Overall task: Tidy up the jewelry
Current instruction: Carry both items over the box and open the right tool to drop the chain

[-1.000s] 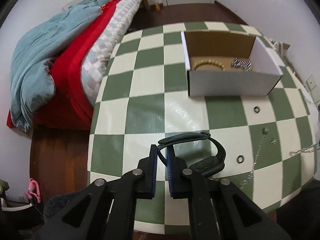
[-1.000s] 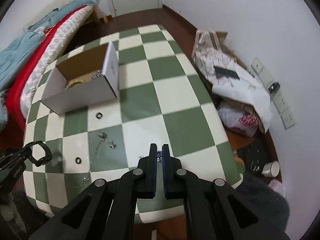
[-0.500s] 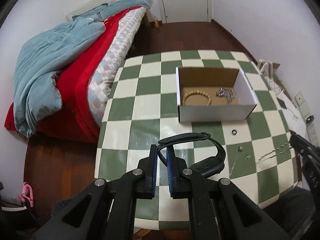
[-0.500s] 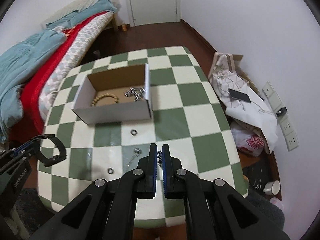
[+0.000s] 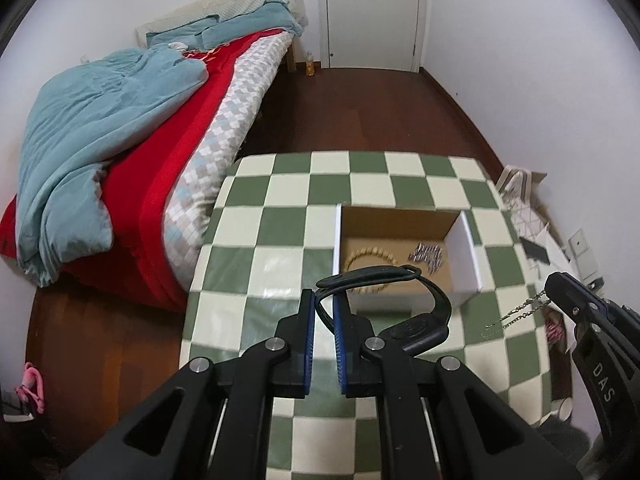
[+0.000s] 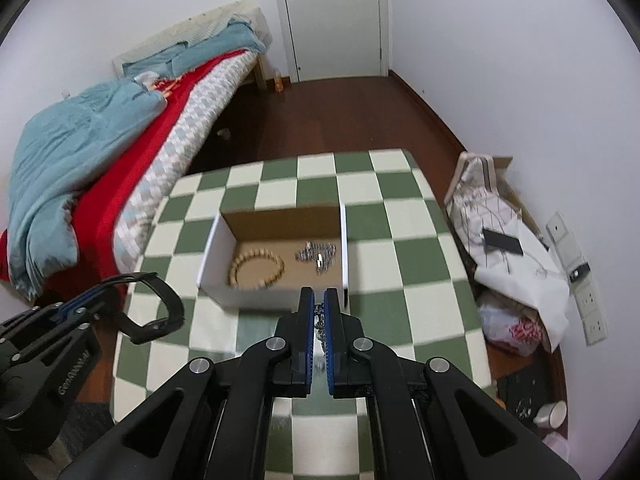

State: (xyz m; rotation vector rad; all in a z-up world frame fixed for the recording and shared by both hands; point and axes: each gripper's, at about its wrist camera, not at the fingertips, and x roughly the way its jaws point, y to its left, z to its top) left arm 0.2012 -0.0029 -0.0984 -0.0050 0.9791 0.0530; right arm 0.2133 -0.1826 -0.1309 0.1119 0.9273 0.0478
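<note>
Ahead of both tongs sits the box (image 6: 276,256), beads (image 6: 256,264) already inside. My left tongs (image 5: 324,320) clench a black band (image 5: 384,300), my right tongs (image 6: 319,312) a chain (image 5: 516,312). I judge we're mid-carry; next, hover over the box and release

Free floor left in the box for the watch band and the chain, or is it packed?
Box floor is bare along the back wall and between the bead bracelet and silver chain pile. Left front corner and right side are taken. The black watch band looks wider than the middle gap.
</note>
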